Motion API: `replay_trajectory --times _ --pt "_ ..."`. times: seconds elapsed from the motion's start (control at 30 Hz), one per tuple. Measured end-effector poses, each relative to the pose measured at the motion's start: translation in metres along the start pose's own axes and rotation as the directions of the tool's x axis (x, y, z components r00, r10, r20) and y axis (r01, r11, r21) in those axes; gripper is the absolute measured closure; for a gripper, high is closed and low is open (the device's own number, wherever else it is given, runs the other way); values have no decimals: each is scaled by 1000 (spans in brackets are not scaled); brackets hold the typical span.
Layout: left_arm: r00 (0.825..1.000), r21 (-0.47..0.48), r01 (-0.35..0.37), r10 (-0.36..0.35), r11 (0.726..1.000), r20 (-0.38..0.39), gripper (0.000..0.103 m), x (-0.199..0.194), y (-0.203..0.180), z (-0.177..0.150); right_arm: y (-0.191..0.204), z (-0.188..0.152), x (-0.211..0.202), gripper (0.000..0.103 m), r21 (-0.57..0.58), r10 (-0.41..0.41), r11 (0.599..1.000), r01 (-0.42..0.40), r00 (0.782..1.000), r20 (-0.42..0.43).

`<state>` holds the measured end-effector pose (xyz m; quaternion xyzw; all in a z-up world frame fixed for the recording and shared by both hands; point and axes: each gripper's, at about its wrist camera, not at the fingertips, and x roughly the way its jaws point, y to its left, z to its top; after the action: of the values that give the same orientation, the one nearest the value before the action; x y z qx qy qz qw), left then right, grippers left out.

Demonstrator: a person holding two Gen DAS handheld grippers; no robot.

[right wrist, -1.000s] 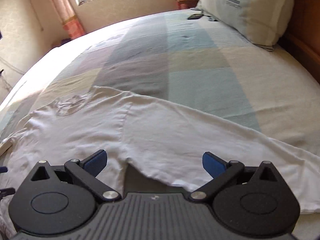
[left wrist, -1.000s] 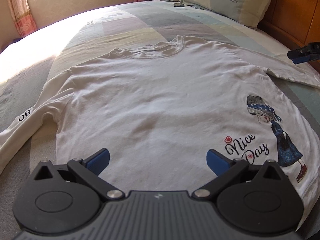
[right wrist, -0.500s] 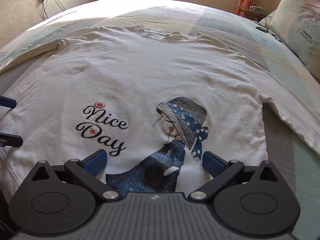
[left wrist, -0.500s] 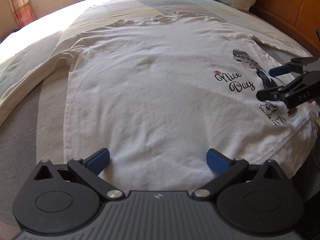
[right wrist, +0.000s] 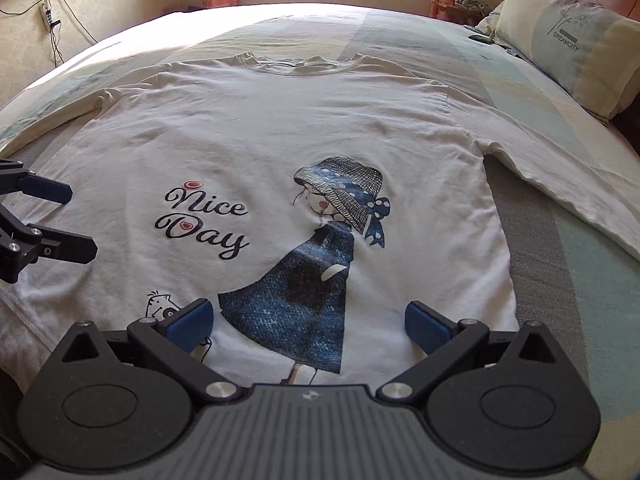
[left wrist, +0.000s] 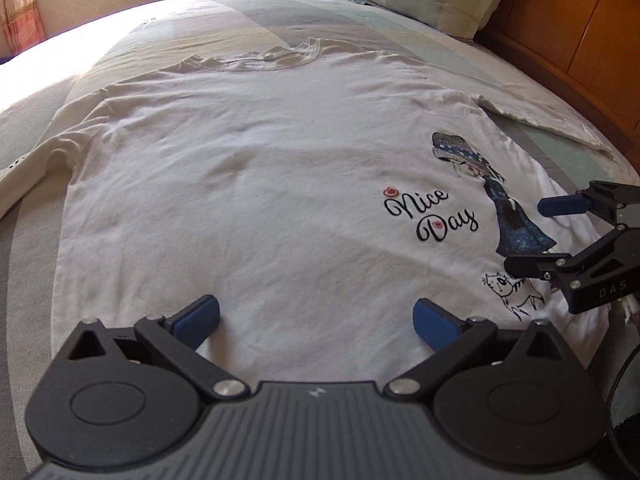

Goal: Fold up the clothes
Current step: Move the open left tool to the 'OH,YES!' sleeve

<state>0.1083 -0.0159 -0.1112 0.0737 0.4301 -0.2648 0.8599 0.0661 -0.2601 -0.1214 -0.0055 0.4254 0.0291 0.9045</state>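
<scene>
1. Your left tongs [left wrist: 316, 318] stand wide apart with nothing between the blue pads [left wrist: 198, 316]; they hover over the near hem of the white long-sleeved shirt [left wrist: 260, 184], left of its middle. You cannot tell whether the pads touch the cloth.
2. Your right tongs [right wrist: 308, 320] are also spread wide and hold nothing. They sit over the near hem on the right side of the shirt, above the blue skirt of the printed girl [right wrist: 320, 248].
3. In the left wrist view your right tongs enter from the right edge, over the cat drawing [left wrist: 508, 290] and the bottom of the girl print. In the right wrist view your left tongs show at the left edge, near the "Nice Day" lettering [right wrist: 202, 220].
4. The shirt lies flat, front up, on the bed [right wrist: 560, 280], collar [right wrist: 300, 66] at the far end and hem nearest you. Both sleeves reach outward, left and right.
5. A pillow [right wrist: 568, 36] marked DREAMCITY rests at the far right by the wooden headboard [left wrist: 580, 32], well apart from the shirt. A small dark object [right wrist: 480, 38] lies on the bed just beside the pillow; it is too small to identify.
6. Nothing lies on the shirt between the two tongs.
</scene>
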Motion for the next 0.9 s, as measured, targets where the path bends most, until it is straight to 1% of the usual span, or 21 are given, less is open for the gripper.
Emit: replay_trajectory --times 0.07,0.17,0.27,0.33,0.43,0.53,0.6,0.63,0.7,0.73,0.8,0.87,0.9 --pt "1000 -25 20 -20 999 2 1 -11 4 -12 0 -1 0 0 2 1 1000 -1 1000 9" --pt "998 -70 59 -60 996 -10 1 -27 18 -16 0 -1 1 0 7 -5 1000 5 1000 12" --pt "999 -123 47 -44 991 23 1 -39 42 -4 2 0 2 0 11 -13 1000 13 1000 11" --pt "996 -172 57 -45 983 75 1 -45 63 14 2 0 2 0 13 -16 1000 16 1000 15" --pt "987 -228 78 -44 971 153 1 -49 91 41 2 0 2 0 15 -20 1000 20 1000 13" --pt "978 -274 70 -12 959 210 1 -50 125 72 3 2 2 0 17 -27 999 27 1000 2" --pt "971 -302 52 22 952 236 1 -52 151 89 3 4 2 0 21 -30 999 30 1000 -8" --pt "970 -327 53 30 944 243 1 -52 166 96 3 5 2 0 23 -31 999 32 999 -18" --pt "966 -386 68 35 920 254 1 -51 198 108 3 9 3 0 26 -33 999 34 999 -39" --pt "967 -424 94 19 901 255 1 -49 215 113 4 13 4 0 31 -36 999 37 997 -61" --pt "969 -498 162 -41 852 245 1 -36 243 118 4 19 7 0 44 -39 998 43 995 -88" --pt "968 -563 209 -86 800 237 1 -18 266 121 6 25 11 0 52 -44 997 50 993 -106" --pt "969 -587 216 -99 780 226 1 -7 274 122 8 27 14 0 48 -52 997 57 993 -110"
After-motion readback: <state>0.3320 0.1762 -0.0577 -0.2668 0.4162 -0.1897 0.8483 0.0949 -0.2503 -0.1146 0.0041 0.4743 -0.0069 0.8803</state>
